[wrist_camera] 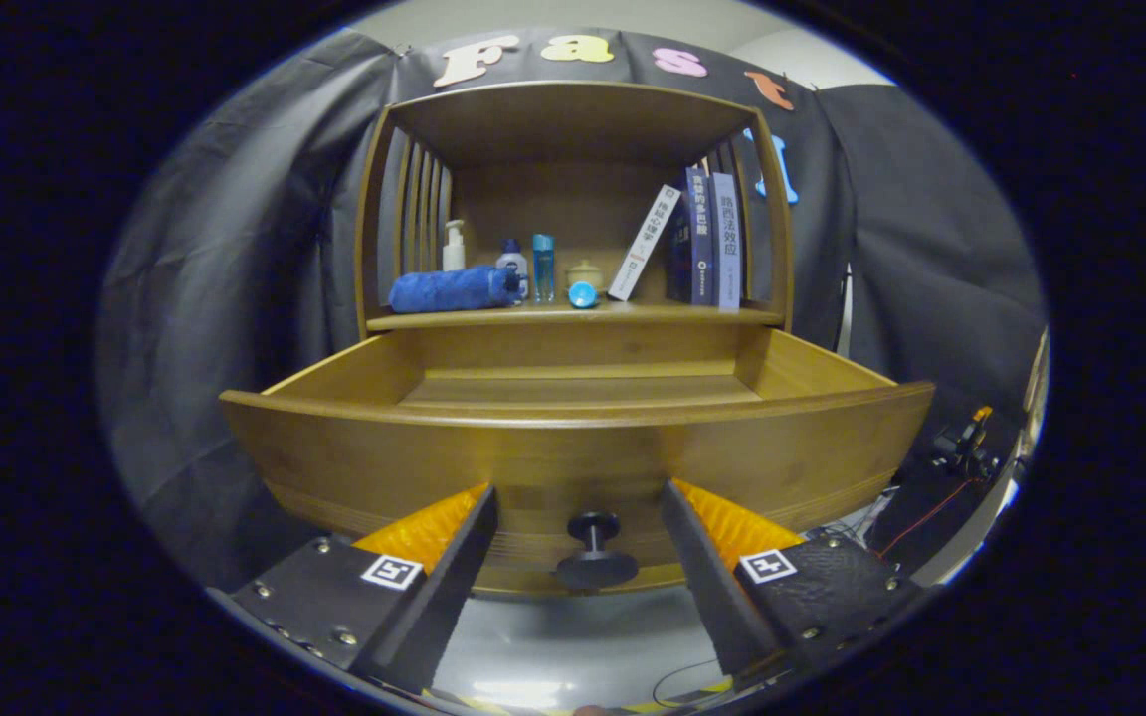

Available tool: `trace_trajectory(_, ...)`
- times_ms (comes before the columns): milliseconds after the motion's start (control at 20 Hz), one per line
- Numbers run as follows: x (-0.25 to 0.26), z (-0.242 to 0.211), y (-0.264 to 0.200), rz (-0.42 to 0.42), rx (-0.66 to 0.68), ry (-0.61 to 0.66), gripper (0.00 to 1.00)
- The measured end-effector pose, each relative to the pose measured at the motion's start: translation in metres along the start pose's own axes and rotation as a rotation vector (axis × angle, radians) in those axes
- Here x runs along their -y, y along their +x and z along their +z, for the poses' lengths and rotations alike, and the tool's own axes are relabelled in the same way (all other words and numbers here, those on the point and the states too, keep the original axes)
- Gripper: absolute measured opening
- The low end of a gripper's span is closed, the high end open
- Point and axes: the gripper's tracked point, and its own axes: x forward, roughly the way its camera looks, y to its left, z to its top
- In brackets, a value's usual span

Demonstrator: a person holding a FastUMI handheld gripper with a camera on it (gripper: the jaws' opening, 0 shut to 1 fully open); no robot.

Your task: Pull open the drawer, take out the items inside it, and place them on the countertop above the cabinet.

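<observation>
- My gripper [581, 497] sat at the bottom centre of the frame with its 2 fingers spread wide, holding nothing.
- The round black drawer knob [592, 553] stood between the fingers, touching neither.
- The brown wooden drawer [573, 452] was pulled out across the middle of the frame; I could see only bare wood in the part of its inside that showed.
- On the wooden countertop [573, 314] above, in the upper centre, lay a rolled blue cloth [452, 289], 3 small bottles [512, 261], a small blue cap [582, 294] and a tan lidded jar [585, 273].
- Right of them stood dark books [711, 251], with 1 white book [644, 243] leaning against them.
</observation>
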Motion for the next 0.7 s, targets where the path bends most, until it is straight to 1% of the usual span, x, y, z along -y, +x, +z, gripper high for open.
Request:
trace_trajectory(100,0.004,0.005,0.000,-0.011,0.054,-0.079,0.99)
trace_trajectory(200,0.003,0.002,-0.001,-0.018,0.080,-0.110,0.99)
trace_trajectory(250,-0.001,0.003,0.002,-0.008,0.083,-0.092,0.99)
trace_trajectory(400,-0.013,0.001,0.014,0.023,0.049,0.020,0.99)
trace_trajectory(700,-0.013,0.009,0.040,0.026,0.057,0.011,0.99)
